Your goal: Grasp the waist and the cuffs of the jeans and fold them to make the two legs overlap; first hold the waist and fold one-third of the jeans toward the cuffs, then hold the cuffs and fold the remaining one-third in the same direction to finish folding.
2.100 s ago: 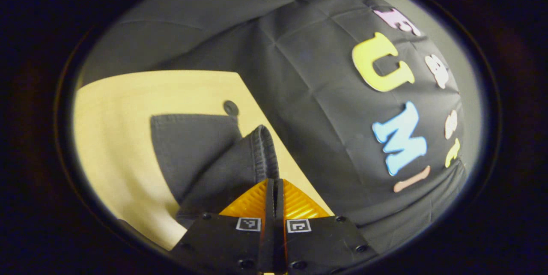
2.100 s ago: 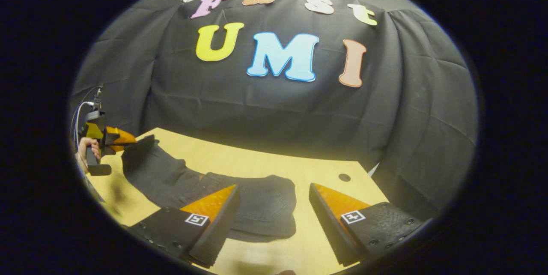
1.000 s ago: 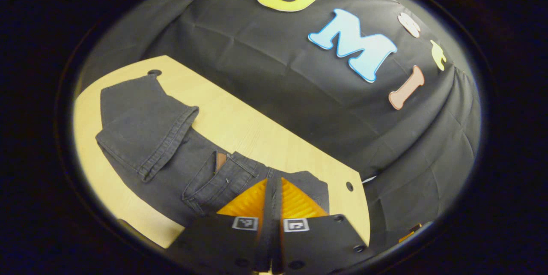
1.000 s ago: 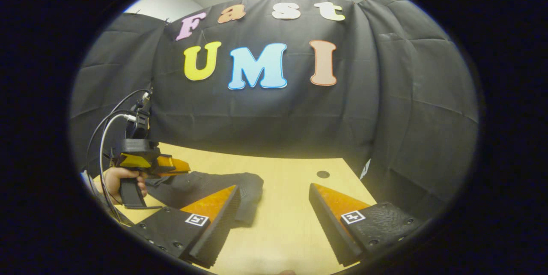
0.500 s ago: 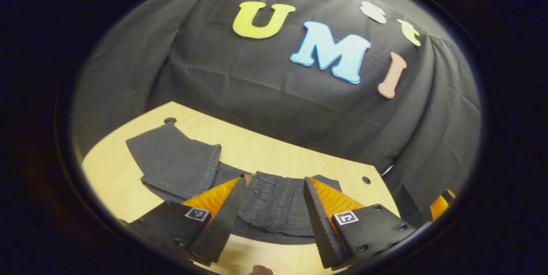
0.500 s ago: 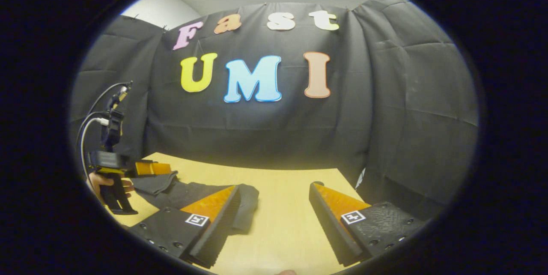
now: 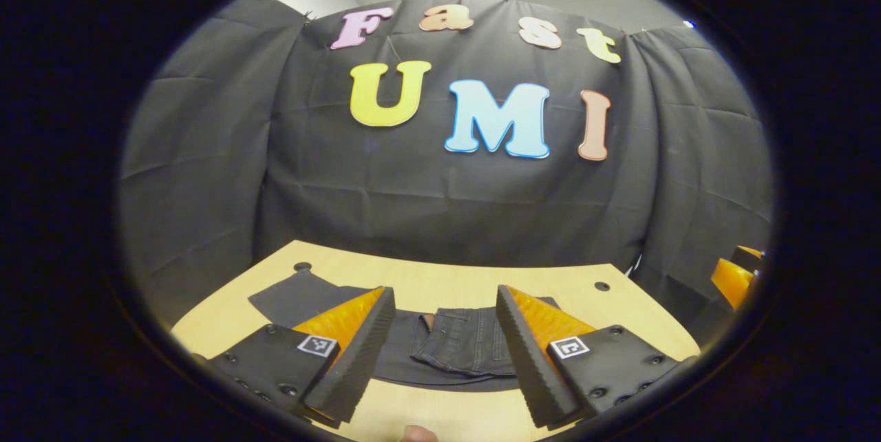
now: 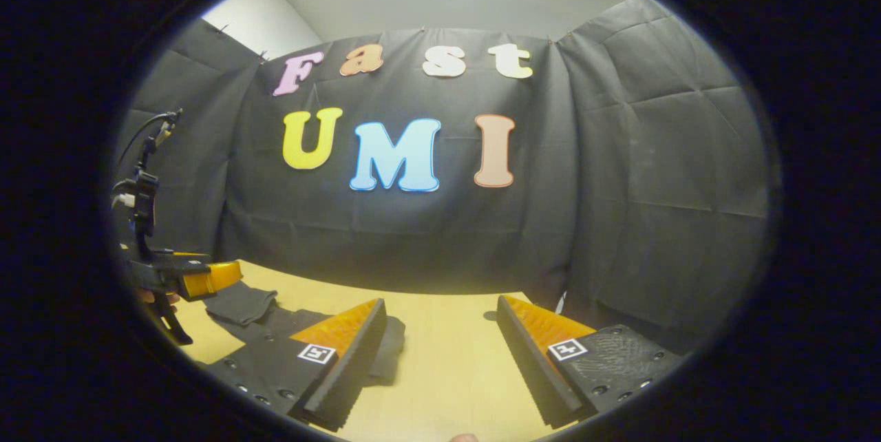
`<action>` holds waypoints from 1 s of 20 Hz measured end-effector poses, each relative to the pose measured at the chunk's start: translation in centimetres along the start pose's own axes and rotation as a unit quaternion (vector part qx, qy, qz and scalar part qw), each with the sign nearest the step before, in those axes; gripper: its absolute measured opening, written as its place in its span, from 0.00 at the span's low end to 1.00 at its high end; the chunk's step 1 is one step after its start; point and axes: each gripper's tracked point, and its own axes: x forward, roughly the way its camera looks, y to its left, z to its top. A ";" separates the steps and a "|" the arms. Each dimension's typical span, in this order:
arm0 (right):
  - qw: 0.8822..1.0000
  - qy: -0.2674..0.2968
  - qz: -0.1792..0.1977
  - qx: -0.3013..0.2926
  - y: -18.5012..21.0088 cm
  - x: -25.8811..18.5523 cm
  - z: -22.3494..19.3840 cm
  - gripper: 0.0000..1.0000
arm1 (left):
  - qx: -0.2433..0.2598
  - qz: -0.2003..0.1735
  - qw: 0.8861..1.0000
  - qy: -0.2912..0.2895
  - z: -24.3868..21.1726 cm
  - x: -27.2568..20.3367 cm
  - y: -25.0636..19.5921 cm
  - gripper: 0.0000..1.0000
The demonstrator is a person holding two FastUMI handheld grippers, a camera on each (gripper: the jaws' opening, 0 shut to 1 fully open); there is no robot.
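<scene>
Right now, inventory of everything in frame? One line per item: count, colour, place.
jeans: 1, dark grey, folded flat on the table, waist and pockets facing the left gripper.
table: 1, light wood, under the jeans, in front of the booth wall.
cable holes: 2, dark, near the table's back corners.
booth wall: 1, black cloth, behind the table.
left gripper: 1, fingers open, above the near edge of the jeans, holding nothing.
right gripper: 1, fingers open, over bare table right of the jeans, holding nothing.
</scene>
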 end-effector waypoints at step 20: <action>0.994 -0.052 0.093 -0.014 -15.6 -3.2 -2.0 0.95 | -0.024 0.089 0.982 -0.167 0.9 -9.7 -17.7 0.94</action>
